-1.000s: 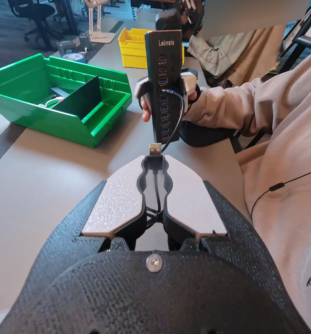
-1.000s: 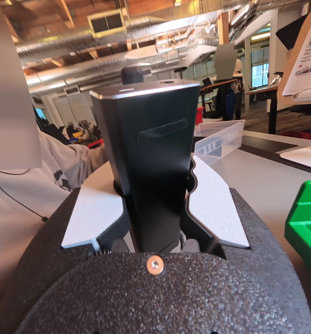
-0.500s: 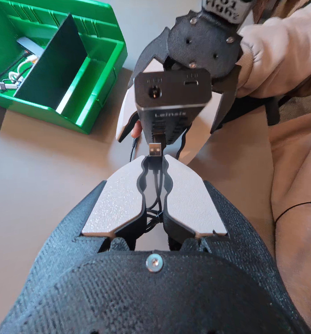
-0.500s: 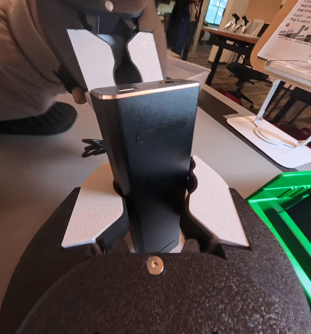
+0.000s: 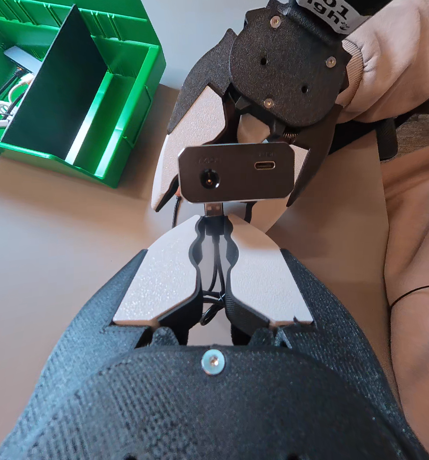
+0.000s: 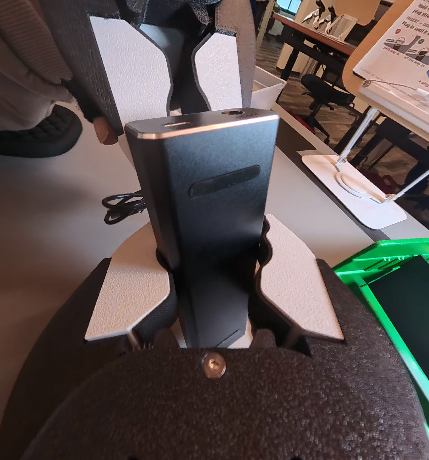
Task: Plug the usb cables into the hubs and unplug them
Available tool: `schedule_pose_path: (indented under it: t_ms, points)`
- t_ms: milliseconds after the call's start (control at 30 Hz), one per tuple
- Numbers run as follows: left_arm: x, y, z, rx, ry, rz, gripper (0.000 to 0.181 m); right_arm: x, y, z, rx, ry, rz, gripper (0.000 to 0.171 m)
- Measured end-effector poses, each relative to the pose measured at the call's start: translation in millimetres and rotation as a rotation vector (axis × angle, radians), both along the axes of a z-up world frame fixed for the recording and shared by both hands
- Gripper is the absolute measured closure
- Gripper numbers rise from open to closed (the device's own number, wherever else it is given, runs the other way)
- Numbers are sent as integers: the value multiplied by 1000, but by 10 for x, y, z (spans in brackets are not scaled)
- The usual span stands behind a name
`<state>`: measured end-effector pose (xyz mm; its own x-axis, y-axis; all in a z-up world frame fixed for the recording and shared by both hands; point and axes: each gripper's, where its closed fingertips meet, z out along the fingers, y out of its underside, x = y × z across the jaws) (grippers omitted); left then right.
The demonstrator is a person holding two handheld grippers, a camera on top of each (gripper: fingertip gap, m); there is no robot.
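My left gripper [image 5: 213,222] is shut on a black USB-A plug [image 5: 214,208] whose metal tip points forward, with its thin black cable [image 5: 214,273] running back between the fingers. The tip meets the lower edge of a black hub [image 5: 236,171], which shows me its end face. I cannot tell whether the tip sits in a port. My right gripper [image 6: 211,239] is shut on the hub [image 6: 208,194] and holds it above the table; its white finger [image 5: 183,139] shows in the left wrist view. The left gripper's fingers [image 6: 131,64] appear beyond the hub. A cable coil [image 6: 123,209] lies on the table.
A green bin [image 5: 123,99] with a dark divider and cables stands at the left, and shows in the right wrist view [image 6: 382,251]. A white stand base [image 6: 353,189] with an instruction sheet [image 6: 407,37] is farther off. A person's sleeve [image 5: 395,62] and body are at the right. Less than 4 cm separates the two grippers' tips.
The hub has tipped from upright, port face showing, until its end face points at the left camera. The left gripper and plug came close to it. The right view now looks down at the table.
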<state>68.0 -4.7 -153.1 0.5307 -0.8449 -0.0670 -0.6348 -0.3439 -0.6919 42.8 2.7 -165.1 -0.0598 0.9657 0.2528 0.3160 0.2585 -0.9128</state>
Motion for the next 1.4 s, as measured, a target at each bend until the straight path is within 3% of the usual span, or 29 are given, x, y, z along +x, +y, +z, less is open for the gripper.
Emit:
schedule_pose_path:
  t_ms: [267, 367, 667, 967, 1200, 1400]
  points:
    - [34, -50, -78, 23, 67, -52, 167, 42, -32, -107, 96, -97, 9, 101]
    - [45, -84, -185, -18, 115, -56, 167, 47, -78, -179, 37, -108, 41, 101]
    - [107, -75, -65, -7, -12, -63, 167, 100, -88, -98, 7, -77, 91, 101]
    - [78, -125, -131, -10, 98, -71, 167, 89, -131, -176, 29, -125, 117, 101]
    - [96, -158, -102, -34, 35, -86, 167, 104, -86, -186, 125, -145, 79, 101]
    - [110, -92, -94, -19, 7, -48, 167, 127, -139, -174, -125, -103, 157, 102]
